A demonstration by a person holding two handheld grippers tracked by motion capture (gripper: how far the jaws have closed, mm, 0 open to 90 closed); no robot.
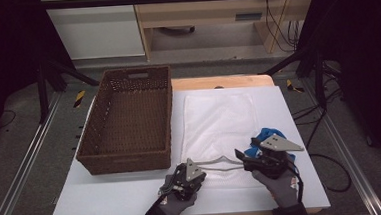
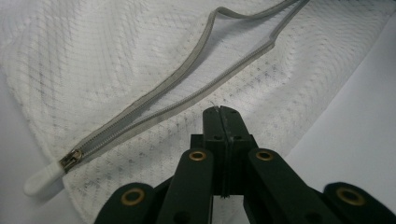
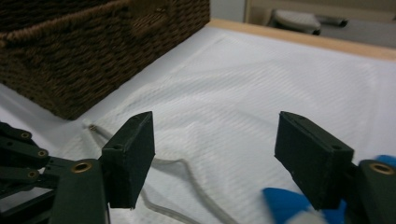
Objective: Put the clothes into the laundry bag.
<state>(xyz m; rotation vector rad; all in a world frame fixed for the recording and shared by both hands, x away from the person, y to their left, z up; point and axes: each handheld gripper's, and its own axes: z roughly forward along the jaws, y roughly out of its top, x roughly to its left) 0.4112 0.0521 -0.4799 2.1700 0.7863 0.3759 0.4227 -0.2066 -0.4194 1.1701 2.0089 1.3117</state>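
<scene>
Two gloved hands come in at the bottom of the high view, each holding one gripper. Left gripper (image 2: 222,112) has its jaws pressed together, apparently pinching the near edge of the white mesh laundry bag (image 1: 219,123); whether fabric is truly caught cannot be told for sure. Right gripper (image 3: 215,154) stands wide open, nothing between its jaws, just beside one blue cloth (image 1: 270,133) at the bag's right edge. One bag lies flat on the table (image 1: 109,202), right of one empty wicker basket (image 1: 124,116). Its zipper opening (image 2: 187,88) gapes, long axis running between the two grippers, the pull (image 2: 44,179) at the left end. Judging by position, the right gripper is nearer the cloth and the mouth lies to its left.
</scene>
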